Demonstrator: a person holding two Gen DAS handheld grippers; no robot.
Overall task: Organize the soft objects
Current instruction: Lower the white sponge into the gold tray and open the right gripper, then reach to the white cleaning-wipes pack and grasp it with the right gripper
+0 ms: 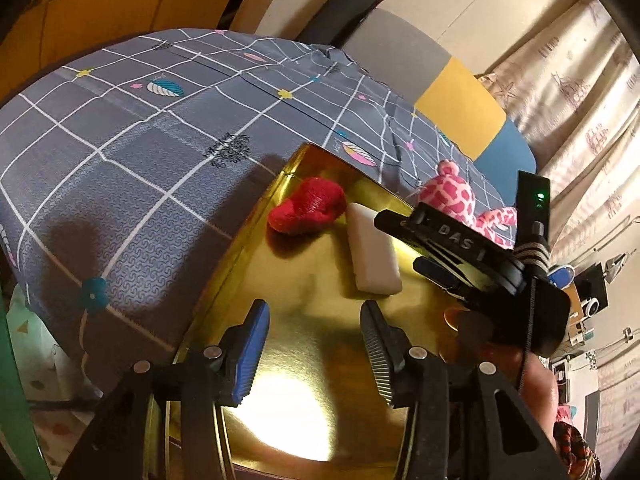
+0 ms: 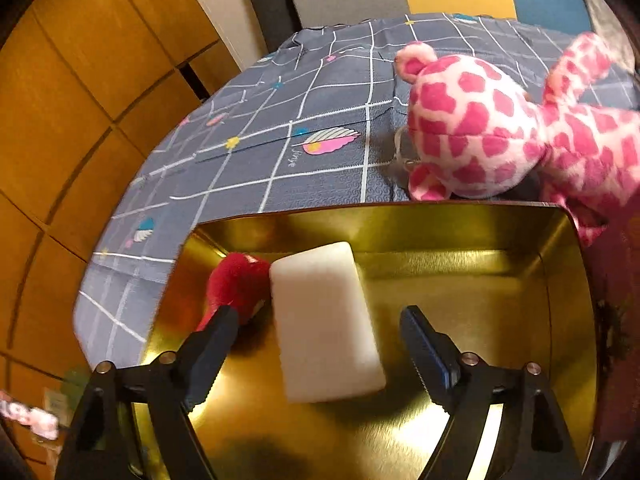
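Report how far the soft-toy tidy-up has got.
Done: the red plush and the white sponge lie in the gold tin. In hand: nothing; the right gripper stands open around the sponge without touching it, and the left gripper hangs open and empty over the tin. Left: the pink giraffe is on the bedsheet outside the tin.
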